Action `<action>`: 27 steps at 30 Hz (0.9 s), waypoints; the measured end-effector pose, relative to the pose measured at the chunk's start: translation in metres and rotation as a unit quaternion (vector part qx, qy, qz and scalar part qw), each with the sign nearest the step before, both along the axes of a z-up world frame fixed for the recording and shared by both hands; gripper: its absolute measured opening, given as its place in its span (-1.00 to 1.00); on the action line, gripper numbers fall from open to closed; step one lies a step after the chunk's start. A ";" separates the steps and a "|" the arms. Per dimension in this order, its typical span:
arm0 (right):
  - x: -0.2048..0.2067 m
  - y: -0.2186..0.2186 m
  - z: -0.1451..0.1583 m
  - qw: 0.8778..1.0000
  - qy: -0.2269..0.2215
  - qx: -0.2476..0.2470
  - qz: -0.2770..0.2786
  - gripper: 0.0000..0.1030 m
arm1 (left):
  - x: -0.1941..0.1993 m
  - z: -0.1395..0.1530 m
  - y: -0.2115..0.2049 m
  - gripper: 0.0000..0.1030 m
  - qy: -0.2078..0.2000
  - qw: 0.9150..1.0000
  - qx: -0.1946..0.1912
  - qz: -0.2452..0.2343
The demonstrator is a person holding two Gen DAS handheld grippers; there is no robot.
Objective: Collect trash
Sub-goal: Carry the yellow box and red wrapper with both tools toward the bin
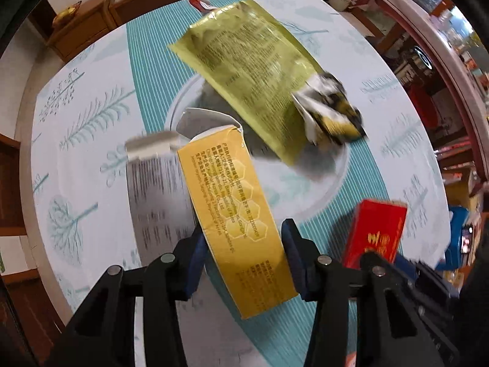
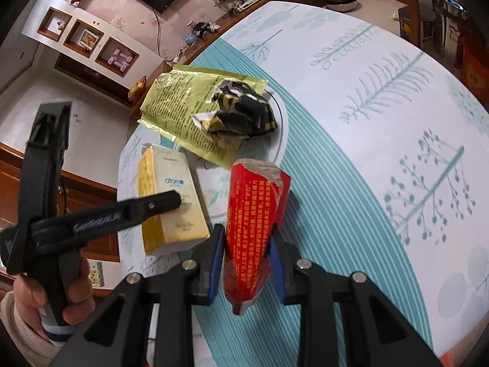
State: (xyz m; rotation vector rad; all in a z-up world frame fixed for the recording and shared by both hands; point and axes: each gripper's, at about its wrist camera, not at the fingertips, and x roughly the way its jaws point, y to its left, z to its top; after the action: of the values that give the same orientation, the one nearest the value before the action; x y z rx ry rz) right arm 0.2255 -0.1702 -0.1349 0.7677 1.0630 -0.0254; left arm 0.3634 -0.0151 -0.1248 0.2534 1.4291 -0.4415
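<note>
My left gripper is shut on a yellow carton, held above the table; the carton also shows in the right wrist view. My right gripper is shut on a red box, which also shows in the left wrist view. A gold-green foil bag and a crumpled black-and-yellow wrapper lie on a white plate. Both also show in the right wrist view, the bag and the wrapper.
The round table has a white and teal leaf-pattern cloth. A red-and-white scrap lies at its far edge. Wooden cabinets and a wall with shelves stand beyond. The hand holding the left gripper is at the left.
</note>
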 end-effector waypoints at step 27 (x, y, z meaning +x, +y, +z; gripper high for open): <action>-0.220 -0.071 0.051 0.975 -0.050 0.008 0.217 -0.47 | -0.318 0.071 -0.072 -0.11 -0.081 0.995 -0.013 0.055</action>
State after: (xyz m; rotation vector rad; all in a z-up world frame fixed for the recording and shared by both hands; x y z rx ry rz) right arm 0.0055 -0.2410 -0.0843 0.5316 1.1152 0.3908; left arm 0.0452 -0.0872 -0.0535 0.1836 1.2716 -0.3414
